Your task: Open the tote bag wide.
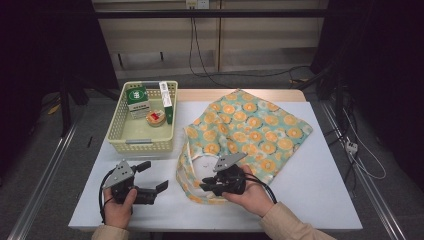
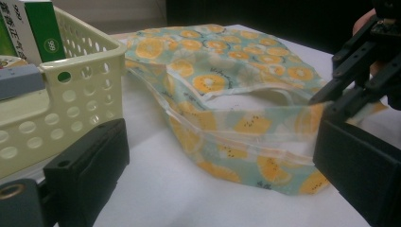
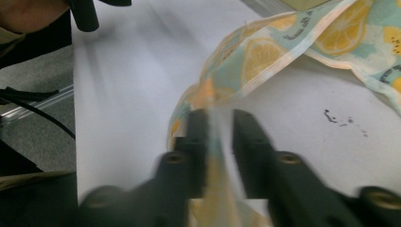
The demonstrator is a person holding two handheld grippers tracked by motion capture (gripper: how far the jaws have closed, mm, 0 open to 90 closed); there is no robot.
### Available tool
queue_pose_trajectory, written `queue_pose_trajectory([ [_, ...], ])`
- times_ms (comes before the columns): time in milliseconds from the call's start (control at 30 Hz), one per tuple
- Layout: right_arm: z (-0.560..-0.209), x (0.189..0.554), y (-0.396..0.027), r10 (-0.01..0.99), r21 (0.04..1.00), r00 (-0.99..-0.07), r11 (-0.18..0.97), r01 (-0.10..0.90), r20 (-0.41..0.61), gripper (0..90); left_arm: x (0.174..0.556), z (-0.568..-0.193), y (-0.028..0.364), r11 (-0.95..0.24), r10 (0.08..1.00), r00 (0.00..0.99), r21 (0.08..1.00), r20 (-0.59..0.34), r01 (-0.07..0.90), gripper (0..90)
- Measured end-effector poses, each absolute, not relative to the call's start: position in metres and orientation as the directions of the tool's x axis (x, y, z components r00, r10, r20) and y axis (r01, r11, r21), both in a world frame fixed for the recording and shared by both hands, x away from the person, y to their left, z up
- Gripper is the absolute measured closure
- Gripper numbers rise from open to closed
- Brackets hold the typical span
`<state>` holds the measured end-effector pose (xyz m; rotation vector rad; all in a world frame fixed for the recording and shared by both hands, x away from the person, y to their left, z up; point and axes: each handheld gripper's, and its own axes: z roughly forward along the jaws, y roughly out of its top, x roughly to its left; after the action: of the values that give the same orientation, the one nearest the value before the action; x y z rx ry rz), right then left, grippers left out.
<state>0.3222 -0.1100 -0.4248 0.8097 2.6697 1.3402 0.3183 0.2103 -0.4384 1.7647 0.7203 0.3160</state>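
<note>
Right gripper (image 3: 220, 118) fingers clenched on the bag handle (image 3: 265, 61), left gripper (image 1: 152, 176) fingers released, basket (image 1: 142, 146) just beyond them.

A lab-style recording bay. The white table (image 1: 310, 195) stands between metal floor rails (image 1: 42, 172). Cables (image 1: 200, 55) trail behind it.

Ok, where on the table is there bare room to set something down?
Free: the white table right of the tote bag, and the near edge between the left gripper and right gripper. Crowded: the basket corner and the bag's handles.
</note>
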Motion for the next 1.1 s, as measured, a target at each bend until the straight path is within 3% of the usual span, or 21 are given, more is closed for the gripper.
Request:
queue_pose_trajectory([
  [133, -0.422, 0.325, -0.116, 0.467, 0.766, -0.862, 0.476, 0.431, 0.195, 89.6, 0.318, -0.439, 0.210, -0.167, 0.614, 0.776, 0.936, -0.146, 0.309, 4.3],
  [400, -0.414, 0.341, -0.136, 0.535, 0.792, -0.821, 0.406, 0.457, 0.200, 90.0, 0.318, -0.439, 0.211, -0.163, 0.617, 0.773, 0.937, -0.147, 0.308, 4.3],
  [767, -0.399, 0.388, -0.206, 0.735, 0.820, -0.639, 0.210, 0.533, 0.228, 90.0, 0.319, -0.438, 0.211, -0.163, 0.619, 0.772, 0.937, -0.146, 0.308, 4.4],
  [1100, -0.416, 0.417, -0.255, 0.846, 0.791, -0.494, 0.157, 0.592, 0.202, 90.0, 0.319, -0.439, 0.211, -0.164, 0.617, 0.773, 0.937, -0.146, 0.308, 4.3],
])
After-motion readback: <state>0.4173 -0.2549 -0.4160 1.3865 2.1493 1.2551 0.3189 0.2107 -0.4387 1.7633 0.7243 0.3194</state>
